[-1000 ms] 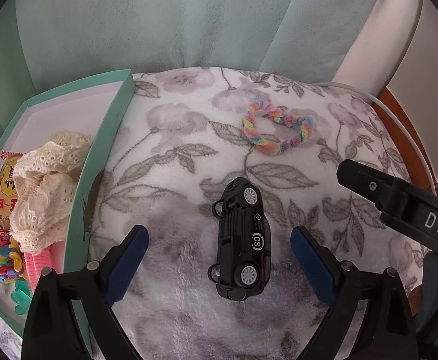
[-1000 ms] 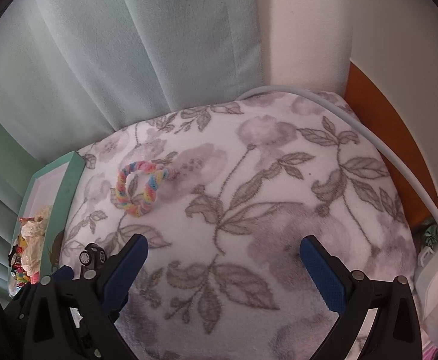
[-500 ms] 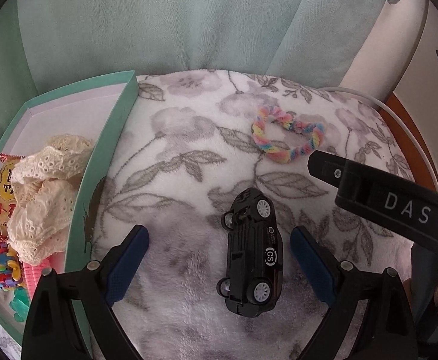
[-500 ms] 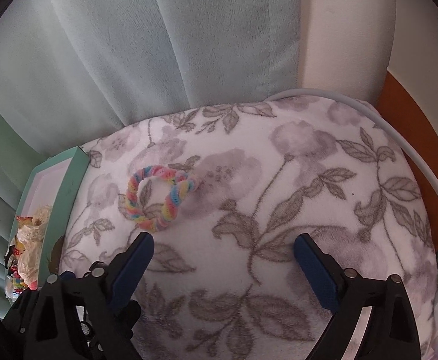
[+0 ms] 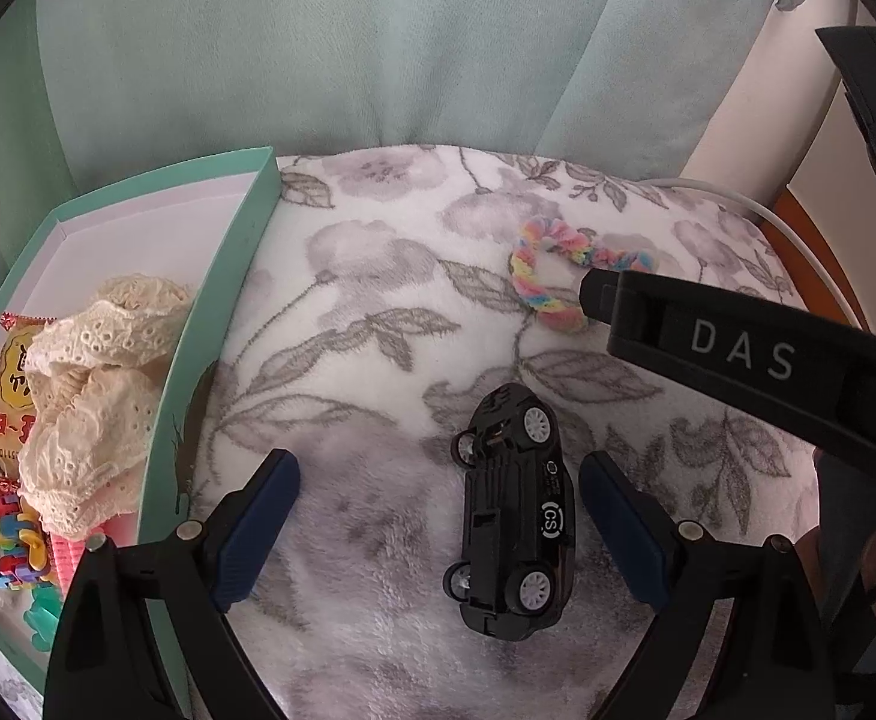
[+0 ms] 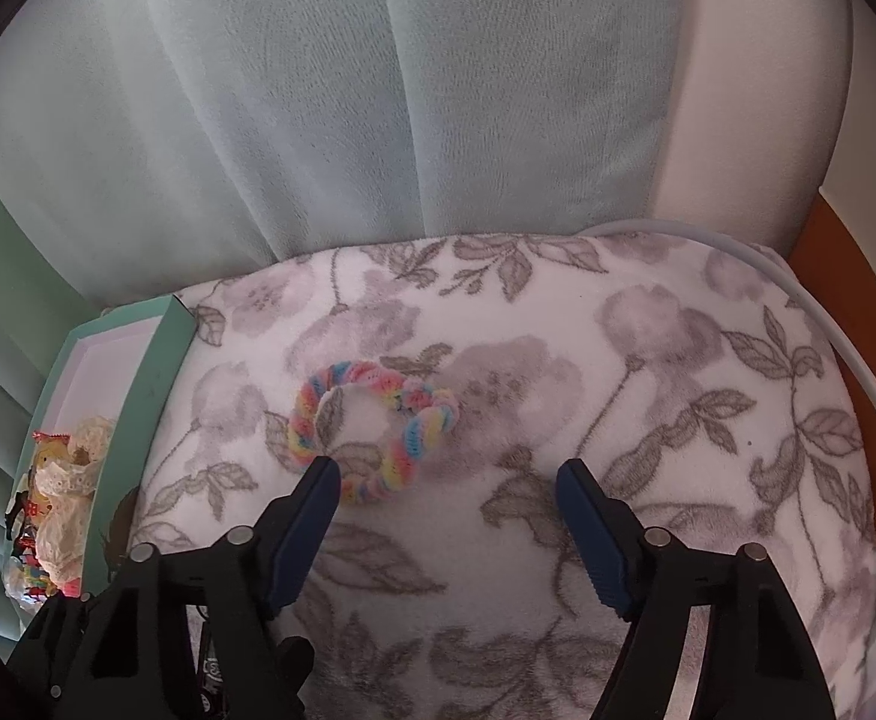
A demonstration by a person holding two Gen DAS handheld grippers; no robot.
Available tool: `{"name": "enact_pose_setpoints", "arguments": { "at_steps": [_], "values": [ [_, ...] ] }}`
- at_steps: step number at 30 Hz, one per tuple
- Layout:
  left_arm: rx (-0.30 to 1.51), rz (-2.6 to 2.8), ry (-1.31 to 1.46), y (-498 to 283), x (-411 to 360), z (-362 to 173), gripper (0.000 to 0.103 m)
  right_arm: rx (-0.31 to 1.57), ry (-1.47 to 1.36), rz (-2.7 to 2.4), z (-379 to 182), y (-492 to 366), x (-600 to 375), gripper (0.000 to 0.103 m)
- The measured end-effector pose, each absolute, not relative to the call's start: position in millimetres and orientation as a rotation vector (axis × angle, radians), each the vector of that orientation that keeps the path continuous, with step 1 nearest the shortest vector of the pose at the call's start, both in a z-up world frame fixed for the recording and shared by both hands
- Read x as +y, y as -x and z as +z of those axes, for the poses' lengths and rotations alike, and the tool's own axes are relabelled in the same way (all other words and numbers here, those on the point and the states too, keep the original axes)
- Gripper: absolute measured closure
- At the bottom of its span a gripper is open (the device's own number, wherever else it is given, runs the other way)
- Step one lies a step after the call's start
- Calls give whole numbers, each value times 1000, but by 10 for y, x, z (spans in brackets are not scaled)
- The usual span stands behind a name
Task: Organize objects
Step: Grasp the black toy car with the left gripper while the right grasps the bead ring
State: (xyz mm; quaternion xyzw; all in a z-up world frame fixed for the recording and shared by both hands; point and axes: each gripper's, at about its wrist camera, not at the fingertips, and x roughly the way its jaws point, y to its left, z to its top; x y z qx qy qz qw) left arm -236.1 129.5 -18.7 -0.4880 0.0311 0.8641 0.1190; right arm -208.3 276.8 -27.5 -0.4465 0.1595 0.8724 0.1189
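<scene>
Closing in on the rainbow loop [image 6: 372,432], the right hand-held gripper [image 6: 447,483] hangs wide open and empty, its left pad just at the loop's near edge, lined up for a pick, I'd say. Meanwhile the left hand-held gripper [image 5: 438,498], equally spread and empty, straddles the black toy car [image 5: 513,516] on the floral blanket [image 5: 378,312], with the teal box [image 5: 222,324] waiting off to its left.

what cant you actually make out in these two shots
- Rainbow ring: in the left wrist view its right part is hidden behind the right gripper's black finger.
- Toy car: in the right wrist view only a sliver shows, behind the gripper body.
- Box contents: the lace cloth covers the snack packet, its print unreadable; the box's near end is cut off by the edge.
</scene>
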Motion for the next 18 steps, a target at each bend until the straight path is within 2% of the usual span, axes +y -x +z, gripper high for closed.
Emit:
{"name": "enact_pose_setpoints", "arguments": {
  "at_steps": [1, 3, 4, 6, 18],
  "values": [
    [90, 2527, 1426, 2361, 1294, -186, 9, 462, 1308, 2550, -276, 2098, 2764, 35],
    [95, 2531, 1427, 2369, 1283, -186, 20, 454, 1309, 2551, -279, 2124, 2757, 37],
    [90, 2530, 1436, 2381, 1273, -194, 22, 451, 1306, 2552, -278, 2132, 2752, 41],
    [79, 2530, 1433, 2385, 1257, -187, 23, 445, 1305, 2552, -280, 2152, 2749, 51],
    [49, 2539, 1429, 2344, 1230, -220, 30, 466, 1290, 2557, -327, 2108, 2715, 86]
  ]
}}
